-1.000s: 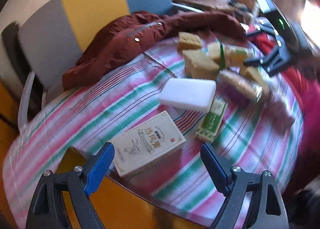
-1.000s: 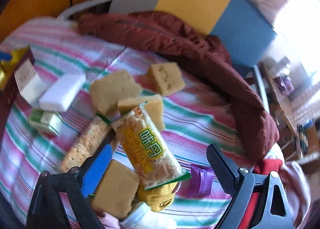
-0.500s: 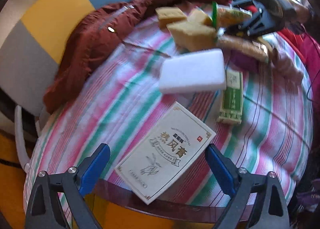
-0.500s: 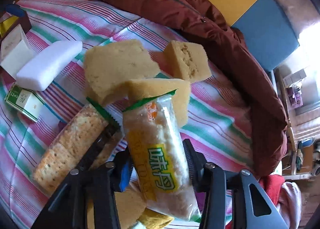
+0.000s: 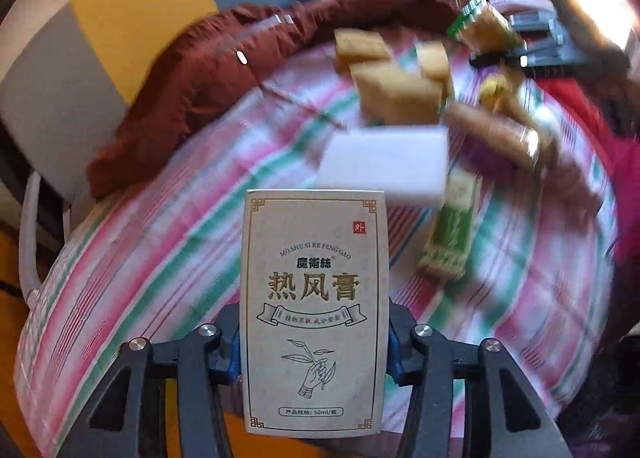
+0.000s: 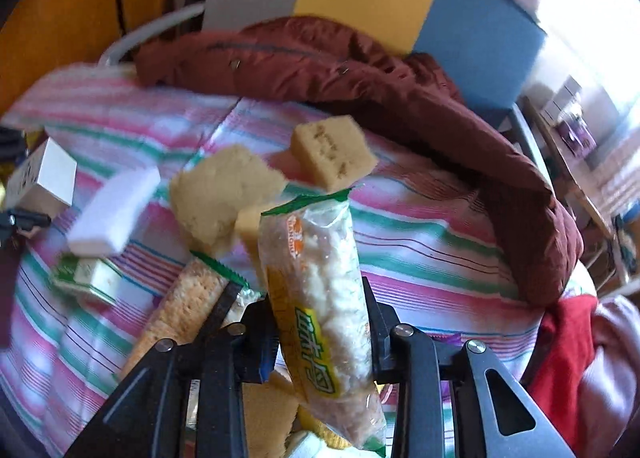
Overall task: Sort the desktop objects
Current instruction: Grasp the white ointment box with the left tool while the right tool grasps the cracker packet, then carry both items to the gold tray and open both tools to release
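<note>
Your left tongs [image 5: 314, 342] have just closed and now clamp the beige ointment box [image 5: 314, 310], held upright above the striped counter [image 5: 160, 242]. Your right tongs [image 6: 320, 334] clamp the rice-cake packet [image 6: 320, 298], raised over the sponge blocks [image 6: 224, 194] and cracker pack [image 6: 184, 310].

- The left gripper [image 5: 314, 342] points steeply down; its jaws have just been closing and now clamp a beige box [image 5: 314, 310].
- The right gripper [image 6: 322, 332] points steeply down, jaws pinching a snack packet [image 6: 320, 290].
</note>
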Available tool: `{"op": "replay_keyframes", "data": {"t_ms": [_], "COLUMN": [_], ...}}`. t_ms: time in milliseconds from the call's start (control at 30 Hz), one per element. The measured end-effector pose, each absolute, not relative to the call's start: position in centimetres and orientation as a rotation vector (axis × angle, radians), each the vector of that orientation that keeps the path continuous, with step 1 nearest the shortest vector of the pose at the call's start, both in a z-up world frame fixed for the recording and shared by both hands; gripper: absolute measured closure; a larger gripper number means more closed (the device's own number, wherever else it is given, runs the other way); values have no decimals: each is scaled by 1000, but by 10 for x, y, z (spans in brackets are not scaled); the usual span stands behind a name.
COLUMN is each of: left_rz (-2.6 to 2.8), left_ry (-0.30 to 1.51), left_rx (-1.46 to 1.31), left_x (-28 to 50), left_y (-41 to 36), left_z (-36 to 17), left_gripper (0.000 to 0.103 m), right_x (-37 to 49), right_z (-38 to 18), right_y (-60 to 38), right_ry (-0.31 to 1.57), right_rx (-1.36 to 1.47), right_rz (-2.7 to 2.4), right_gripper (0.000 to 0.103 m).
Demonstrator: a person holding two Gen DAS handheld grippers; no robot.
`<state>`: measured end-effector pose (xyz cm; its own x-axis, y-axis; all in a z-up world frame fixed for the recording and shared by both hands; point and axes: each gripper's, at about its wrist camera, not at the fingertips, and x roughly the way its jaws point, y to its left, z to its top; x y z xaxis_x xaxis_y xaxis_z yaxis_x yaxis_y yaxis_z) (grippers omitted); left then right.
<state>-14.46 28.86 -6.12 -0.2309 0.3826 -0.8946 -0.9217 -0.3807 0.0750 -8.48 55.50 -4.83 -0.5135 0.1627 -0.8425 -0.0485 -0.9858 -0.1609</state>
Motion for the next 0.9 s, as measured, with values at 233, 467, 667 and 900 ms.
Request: {"op": "replay_keyframes", "data": {"t_ms": [233, 467, 667, 900], "left_rz": [1912, 2097, 2263, 2355], "left_ry": [565, 379, 257, 75], "left_rx": [-1049, -1075, -1175, -1359], "left_x": [-126, -101, -76, -66], "left_y": [241, 161, 84, 23], "left_z": [4, 49, 52, -8], "left_gripper": [51, 51, 51, 51], "right_x": [-59, -48, -46, -58], "right_z": [-4, 12, 8, -13], "right_y": [539, 463, 374, 267], "right_ry": [65, 182, 284, 387], "right_rx": [-1344, -1369, -1474, -1679], "right_rz": [2775, 2965, 3124, 3209], "right_gripper": [70, 70, 70, 70]}}
